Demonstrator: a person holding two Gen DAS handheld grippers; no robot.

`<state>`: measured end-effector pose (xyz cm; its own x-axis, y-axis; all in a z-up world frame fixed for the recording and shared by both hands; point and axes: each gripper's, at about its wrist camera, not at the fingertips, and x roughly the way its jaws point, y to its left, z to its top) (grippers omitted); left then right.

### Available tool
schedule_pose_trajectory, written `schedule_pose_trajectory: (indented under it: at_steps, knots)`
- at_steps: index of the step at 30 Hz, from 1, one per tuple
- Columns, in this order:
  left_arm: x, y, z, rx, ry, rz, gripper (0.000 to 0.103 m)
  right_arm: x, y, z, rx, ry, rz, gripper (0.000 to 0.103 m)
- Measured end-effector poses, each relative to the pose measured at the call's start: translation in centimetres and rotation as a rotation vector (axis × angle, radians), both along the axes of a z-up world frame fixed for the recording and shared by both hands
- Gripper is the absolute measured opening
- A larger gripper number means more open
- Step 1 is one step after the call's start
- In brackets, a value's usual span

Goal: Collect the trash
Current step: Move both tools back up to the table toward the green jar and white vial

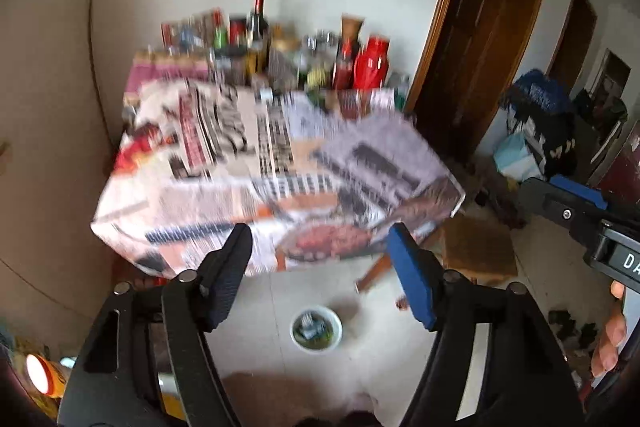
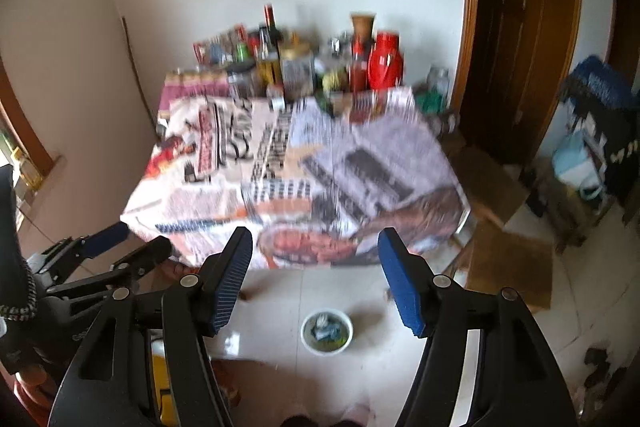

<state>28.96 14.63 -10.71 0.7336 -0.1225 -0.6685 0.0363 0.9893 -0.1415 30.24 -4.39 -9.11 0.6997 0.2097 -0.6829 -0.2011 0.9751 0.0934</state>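
The left gripper (image 1: 320, 275) and right gripper (image 2: 316, 279) are held with fingers spread wide, nothing between them. Below both, a white bowl (image 2: 327, 332) holding crumpled trash (image 2: 326, 327) is seen on the tiled floor (image 2: 440, 307), near the newspaper-covered table (image 2: 296, 167).

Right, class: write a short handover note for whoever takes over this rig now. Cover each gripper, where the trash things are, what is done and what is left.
Left gripper: open, empty, held above the floor.
Right gripper: open, empty, alongside it.
White bowl with scraps inside sits on the floor tiles in front of the newspaper-covered table.
Bottles and jars crowd the table's far edge.
Done: nothing held, no collecting visible.
Left: probably pick up the bowl first.
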Motion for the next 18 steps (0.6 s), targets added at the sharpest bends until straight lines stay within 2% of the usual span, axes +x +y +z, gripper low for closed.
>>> schedule_pose_trajectory:
  at_steps: [2, 4, 5, 7, 12, 18]
  knots:
    - [-0.6, 0.5, 1.6, 0.003, -0.045, 0.000, 0.084, -0.6, 0.1, 1.3, 0.004, -0.041, -0.012, 0.065]
    - [-1.3, 0.8, 3.1, 0.013, -0.096, 0.003, 0.093, -1.3, 0.1, 2.6, 0.014, -0.088, -0.021, 0.070]
    - [-1.7, 0.9, 3.6, 0.017, -0.114, 0.008, 0.096, -1.6, 0.1, 3.3, 0.021, -0.124, -0.032, 0.076]
    - [-2.0, 1.3, 4.7, 0.012, -0.147, 0.012, 0.099, -1.9, 0.1, 4.0, 0.026, -0.161, -0.045, 0.083]
    - [-1.7, 2.0, 5.7, -0.008, -0.171, 0.011, 0.100, -1.9, -0.1, 5.0, 0.035, -0.221, -0.071, 0.096]
    - [1.3, 1.8, 5.6, 0.007, -0.165, 0.015, 0.100, 0.9, -0.5, 4.3, 0.037, -0.213, -0.076, 0.097]
